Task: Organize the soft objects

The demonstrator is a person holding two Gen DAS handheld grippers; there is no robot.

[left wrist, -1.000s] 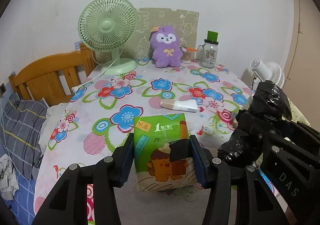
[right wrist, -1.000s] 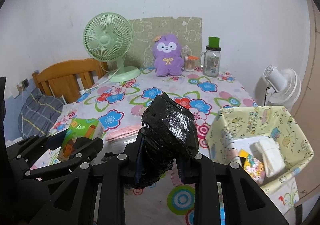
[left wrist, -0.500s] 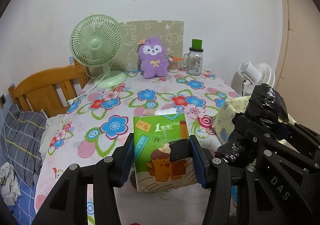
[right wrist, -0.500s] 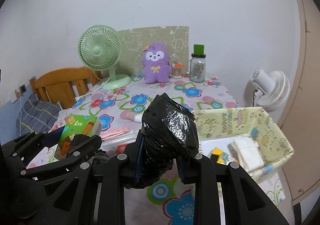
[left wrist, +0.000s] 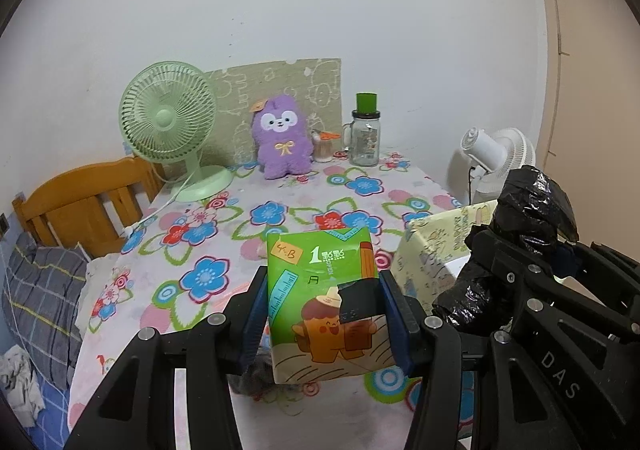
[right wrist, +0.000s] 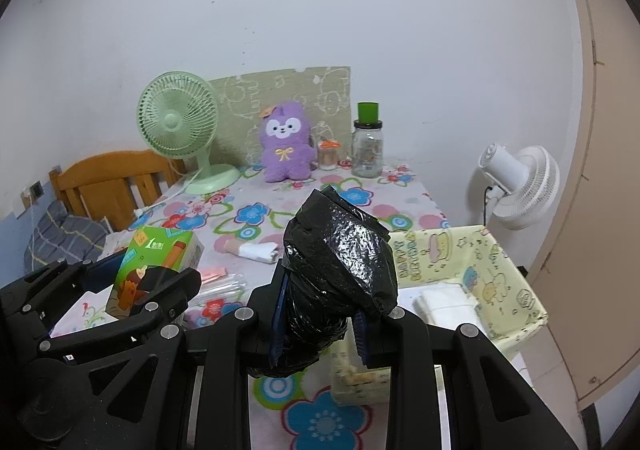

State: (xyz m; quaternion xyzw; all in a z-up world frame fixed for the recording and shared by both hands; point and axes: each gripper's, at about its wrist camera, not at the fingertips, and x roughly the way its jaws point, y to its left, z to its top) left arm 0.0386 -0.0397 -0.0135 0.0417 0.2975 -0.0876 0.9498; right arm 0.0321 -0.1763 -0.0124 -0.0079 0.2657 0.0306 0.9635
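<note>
Folded white cloths (right wrist: 444,304) in yellow basket (right wrist: 516,290), right view only

A large "1" is printed on the green tissue pack (left wrist: 324,298); "DAS" is moulded on the right gripper (left wrist: 560,374) beside it.

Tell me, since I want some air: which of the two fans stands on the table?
The green fan, beside the purple plush; the white fan stands off the table's right edge.
</note>
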